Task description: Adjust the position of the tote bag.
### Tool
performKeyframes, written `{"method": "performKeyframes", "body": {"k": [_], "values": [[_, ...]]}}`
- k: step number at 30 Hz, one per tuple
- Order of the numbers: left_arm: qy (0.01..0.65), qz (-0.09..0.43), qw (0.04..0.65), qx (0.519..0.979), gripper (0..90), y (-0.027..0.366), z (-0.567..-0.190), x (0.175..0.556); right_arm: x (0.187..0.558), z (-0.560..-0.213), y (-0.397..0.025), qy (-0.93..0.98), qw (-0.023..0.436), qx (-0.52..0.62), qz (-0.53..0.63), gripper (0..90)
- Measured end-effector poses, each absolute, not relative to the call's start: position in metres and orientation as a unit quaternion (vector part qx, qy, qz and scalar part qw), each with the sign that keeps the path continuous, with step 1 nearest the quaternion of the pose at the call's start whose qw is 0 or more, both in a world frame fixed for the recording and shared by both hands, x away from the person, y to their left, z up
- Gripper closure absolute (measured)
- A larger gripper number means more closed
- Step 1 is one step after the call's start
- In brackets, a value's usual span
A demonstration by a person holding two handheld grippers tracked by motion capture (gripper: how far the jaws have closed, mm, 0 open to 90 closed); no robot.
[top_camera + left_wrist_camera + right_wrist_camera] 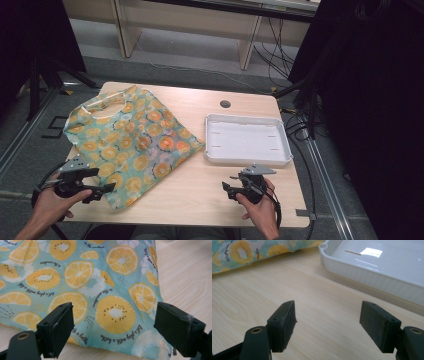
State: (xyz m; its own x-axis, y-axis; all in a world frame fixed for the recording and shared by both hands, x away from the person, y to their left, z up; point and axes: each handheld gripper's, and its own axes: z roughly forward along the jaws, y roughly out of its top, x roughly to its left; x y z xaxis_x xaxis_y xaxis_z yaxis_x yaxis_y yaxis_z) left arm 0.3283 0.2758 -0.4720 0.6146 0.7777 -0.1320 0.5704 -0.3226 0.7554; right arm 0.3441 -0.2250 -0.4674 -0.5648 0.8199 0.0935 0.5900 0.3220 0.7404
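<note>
The fruit-print bag (132,145) lies flat over the table's (200,192) left half, its near corner before the left gripper's (113,326) wide jaws, while the right gripper (328,323) gapes wide over bare wood by the near edge.

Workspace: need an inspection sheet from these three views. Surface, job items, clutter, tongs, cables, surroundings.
Surface: light wooden table, round grommet hole near the far edge.
Job's things: citrus-print fabric bag lying flat on the left half, one corner over the table's left edge; white tray to its right, apart from it.
Clutter: nothing seen.
Tongs: left tongs open at the bag's near edge; right tongs open over bare wood, near the tray.
Cables: one trails from each gripper; loose black cables on the floor beyond the table.
Surroundings: grey floor, black curtain at right, wooden furniture behind.
</note>
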Motion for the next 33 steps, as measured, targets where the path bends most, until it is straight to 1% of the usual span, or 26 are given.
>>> {"method": "performKeyframes", "body": {"k": [1,4,5,6,7,8,9,11,13,14,15,16,17,18,19,21,22,24,25,28,30,31,32,33], "values": [[0.419,0.128,0.402,0.804,15.0,0.276,-0.472,0.328,0.342,-0.465,-0.224,0.797,0.145,0.454,0.371,29.5],[0.419,0.126,0.404,0.803,15.0,0.275,-0.472,0.328,0.343,-0.467,-0.224,0.807,0.154,0.438,0.365,26.8],[0.42,0.126,0.402,0.804,15.0,0.275,-0.472,0.328,0.342,-0.466,-0.222,0.802,0.14,0.453,0.363,26.1],[0.418,0.131,0.405,0.802,15.0,0.274,-0.473,0.328,0.343,-0.467,-0.223,0.807,0.149,0.443,0.36,25.7],[0.418,0.13,0.404,0.804,15.0,0.274,-0.474,0.328,0.342,-0.468,-0.222,0.804,0.141,0.45,0.363,25.7],[0.417,0.13,0.398,0.807,15.0,0.274,-0.473,0.328,0.342,-0.468,-0.222,0.811,0.152,0.439,0.355,25.7],[0.416,0.13,0.403,0.805,15.0,0.274,-0.473,0.328,0.34,-0.467,-0.22,0.808,0.142,0.453,0.348,25.5],[0.415,0.129,0.398,0.808,15.0,0.274,-0.472,0.328,0.341,-0.468,-0.221,0.811,0.147,0.447,0.349,24.5],[0.416,0.122,0.401,0.807,15.0,0.273,-0.473,0.328,0.341,-0.466,-0.221,0.806,0.142,0.453,0.353,24.1],[0.419,0.118,0.399,0.807,15.1,0.273,-0.472,0.327,0.341,-0.466,-0.222,0.806,0.151,0.447,0.358,24.0],[0.417,0.118,0.398,0.808,15.1,0.273,-0.472,0.327,0.341,-0.466,-0.222,0.806,0.15,0.447,0.357,24.0],[0.418,0.119,0.406,0.804,15.1,0.271,-0.473,0.328,0.341,-0.466,-0.222,0.806,0.148,0.447,0.358,24.0],[0.414,0.116,0.398,0.81,15.1,0.272,-0.472,0.328,0.341,-0.466,-0.221,0.806,0.14,0.451,0.358,24.0],[0.412,0.118,0.395,0.813,15.1,0.271,-0.472,0.328,0.342,-0.467,-0.222,0.811,0.152,0.439,0.356,24.1],[0.411,0.117,0.4,0.811,15.1,0.269,-0.473,0.328,0.343,-0.468,-0.222,0.813,0.154,0.436,0.355,24.2],[0.41,0.11,0.394,0.815,15.1,0.266,-0.473,0.328,0.342,-0.467,-0.221,0.81,0.142,0.447,0.352,24.4],[0.41,0.101,0.401,0.813,15.1,0.264,-0.474,0.328,0.343,-0.468,-0.222,0.814,0.15,0.438,0.351,24.6],[0.403,0.09,0.397,0.82,15.1,0.261,-0.475,0.327,0.341,-0.467,-0.221,0.811,0.145,0.448,0.348,24.8],[0.401,0.093,0.386,0.825,15.1,0.258,-0.476,0.327,0.341,-0.467,-0.22,0.808,0.139,0.455,0.349,24.9],[0.403,0.104,0.377,0.828,15.7,0.251,-0.48,0.332,0.342,-0.468,-0.22,0.811,0.142,0.446,0.35,25.0],[0.397,0.109,0.367,0.834,15.5,0.248,-0.482,0.341,0.342,-0.468,-0.219,0.811,0.131,0.449,0.351,25.2],[0.406,0.107,0.355,0.835,16.2,0.246,-0.484,0.345,0.342,-0.468,-0.218,0.813,0.129,0.448,0.349,25.5],[0.404,0.114,0.348,0.838,16.4,0.244,-0.485,0.348,0.342,-0.469,-0.219,0.817,0.141,0.439,0.345,25.8],[0.401,0.115,0.337,0.844,16.7,0.241,-0.489,0.354,0.342,-0.469,-0.219,0.817,0.139,0.44,0.345,25.9]]}}
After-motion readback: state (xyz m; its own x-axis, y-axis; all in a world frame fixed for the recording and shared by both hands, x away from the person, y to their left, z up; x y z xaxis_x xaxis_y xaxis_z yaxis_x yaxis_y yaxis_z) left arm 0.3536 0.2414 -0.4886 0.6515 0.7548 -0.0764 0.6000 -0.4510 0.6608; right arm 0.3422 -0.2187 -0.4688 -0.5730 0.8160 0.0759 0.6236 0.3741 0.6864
